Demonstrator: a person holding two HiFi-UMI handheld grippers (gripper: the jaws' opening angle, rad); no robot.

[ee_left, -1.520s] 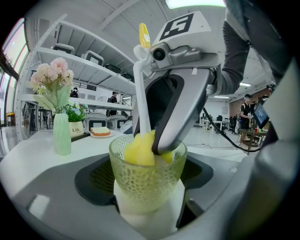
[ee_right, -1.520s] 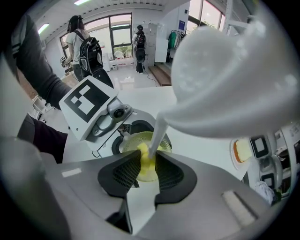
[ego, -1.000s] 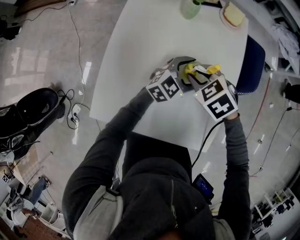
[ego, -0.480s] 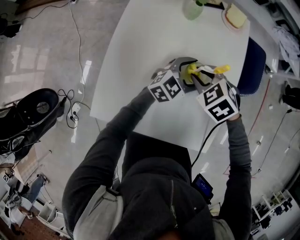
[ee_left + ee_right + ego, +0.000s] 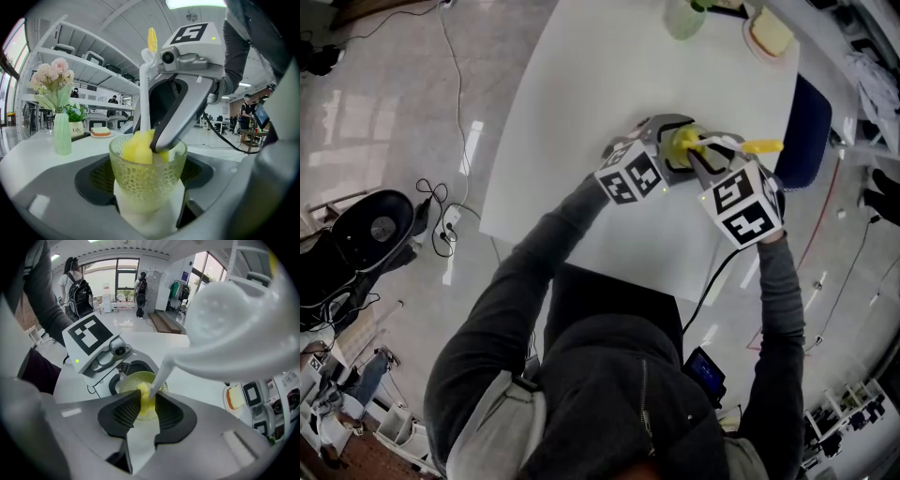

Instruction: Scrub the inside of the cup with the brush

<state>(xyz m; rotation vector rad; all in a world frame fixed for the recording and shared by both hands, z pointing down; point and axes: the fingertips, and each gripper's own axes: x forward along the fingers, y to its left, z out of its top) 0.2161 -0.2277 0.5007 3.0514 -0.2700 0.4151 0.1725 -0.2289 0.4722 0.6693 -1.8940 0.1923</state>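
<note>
Cup (image 5: 147, 176), pale green dimpled glass, upright and clamped between the jaws of the left hand-held gripper (image 5: 149, 197), above the white tabletop (image 5: 581, 112). Brush (image 5: 144, 98) pinched in the right hand-held gripper (image 5: 143, 404), jaws pressed together low on the white handle beside the yellow sponge head. Sponge head down inside the cup, handle tilted up and away to the right. Right jaw tips dipping past the cup rim from above. Both forearms in dark sleeves (image 5: 553, 244) stretched forward and converging, marker cubes (image 5: 628, 175) nearly side by side, right wrist raised over the left hand-held gripper. Green vase (image 5: 682, 19) and plate (image 5: 766, 33) well beyond both.
</note>
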